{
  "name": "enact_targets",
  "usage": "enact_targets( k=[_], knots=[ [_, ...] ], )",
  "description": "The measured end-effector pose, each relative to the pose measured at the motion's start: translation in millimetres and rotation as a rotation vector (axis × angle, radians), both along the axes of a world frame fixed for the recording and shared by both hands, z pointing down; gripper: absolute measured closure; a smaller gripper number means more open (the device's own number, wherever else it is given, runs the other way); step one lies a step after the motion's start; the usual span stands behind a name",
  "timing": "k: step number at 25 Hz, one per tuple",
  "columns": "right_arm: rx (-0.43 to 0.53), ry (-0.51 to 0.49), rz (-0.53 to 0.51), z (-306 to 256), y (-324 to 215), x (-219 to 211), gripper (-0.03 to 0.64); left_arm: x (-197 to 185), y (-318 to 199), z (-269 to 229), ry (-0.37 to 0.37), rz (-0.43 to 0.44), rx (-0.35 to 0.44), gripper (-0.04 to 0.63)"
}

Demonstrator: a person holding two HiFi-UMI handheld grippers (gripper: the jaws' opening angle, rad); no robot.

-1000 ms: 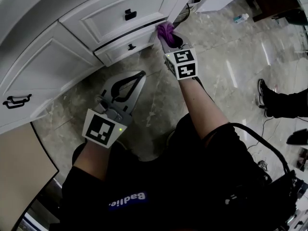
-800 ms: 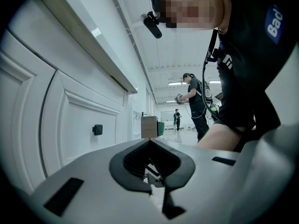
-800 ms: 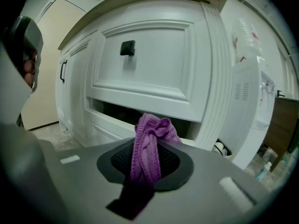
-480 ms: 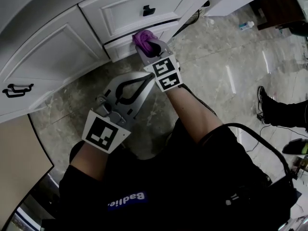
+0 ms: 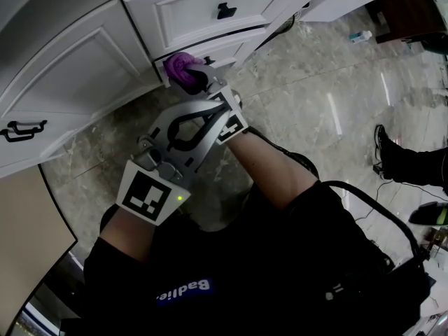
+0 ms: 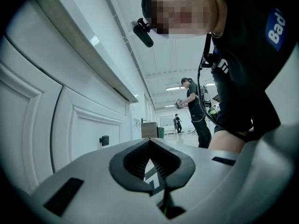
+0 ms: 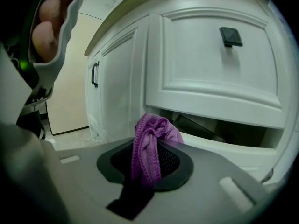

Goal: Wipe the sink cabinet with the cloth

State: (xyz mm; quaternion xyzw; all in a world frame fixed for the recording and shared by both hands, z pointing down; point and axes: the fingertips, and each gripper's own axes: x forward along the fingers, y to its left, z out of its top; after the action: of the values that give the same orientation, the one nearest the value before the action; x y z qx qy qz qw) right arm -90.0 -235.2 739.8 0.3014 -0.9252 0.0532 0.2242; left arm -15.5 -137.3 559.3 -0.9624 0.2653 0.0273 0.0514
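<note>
Your two grippers mid-frame, left gripper (image 5: 213,107), right gripper (image 5: 190,75), one purple cloth (image 5: 178,65), two drawers (image 5: 196,9) (image 5: 234,46) at top, one bar handle (image 5: 17,129) far left, one bottle (image 5: 361,37) upper right.

grey veined marble floor (image 5: 336,68), glossy with light streaks. small bottle (image 5: 362,37) lies on it near dark wooden furniture (image 5: 399,16). black shoe (image 5: 383,145) at right edge. beige panel (image 5: 28,229) lower left. down the hall, a standing person (image 6: 196,111); another person (image 6: 177,123) farther off.
</note>
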Motion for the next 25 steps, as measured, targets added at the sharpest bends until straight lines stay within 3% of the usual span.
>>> enact_targets(
  k=[7, 10, 14, 20, 25],
  knots=[
    [-0.016, -0.004, -0.119, 8, 20, -14, 0.537, 0, -1, -2, 0.018, 0.016, 0.018, 0.606],
    [-0.051, -0.025, -0.101, 10, 18, 5, 0.537, 2, -3, -4, 0.027, 0.028, 0.035, 0.606],
    [-0.123, -0.075, 0.066, 6, -7, 81, 0.537, 6, -3, -4, 0.025, 0.047, 0.046, 0.606],
    [-0.16, -0.001, 0.382, 28, -43, 211, 0.537, 10, -5, 1, 0.016, 0.06, 0.049, 0.606],
    [-0.24, -0.087, 0.6, 47, -73, 257, 0.537, 12, -3, 1, 0.019, 0.065, 0.053, 0.606]
  ],
)
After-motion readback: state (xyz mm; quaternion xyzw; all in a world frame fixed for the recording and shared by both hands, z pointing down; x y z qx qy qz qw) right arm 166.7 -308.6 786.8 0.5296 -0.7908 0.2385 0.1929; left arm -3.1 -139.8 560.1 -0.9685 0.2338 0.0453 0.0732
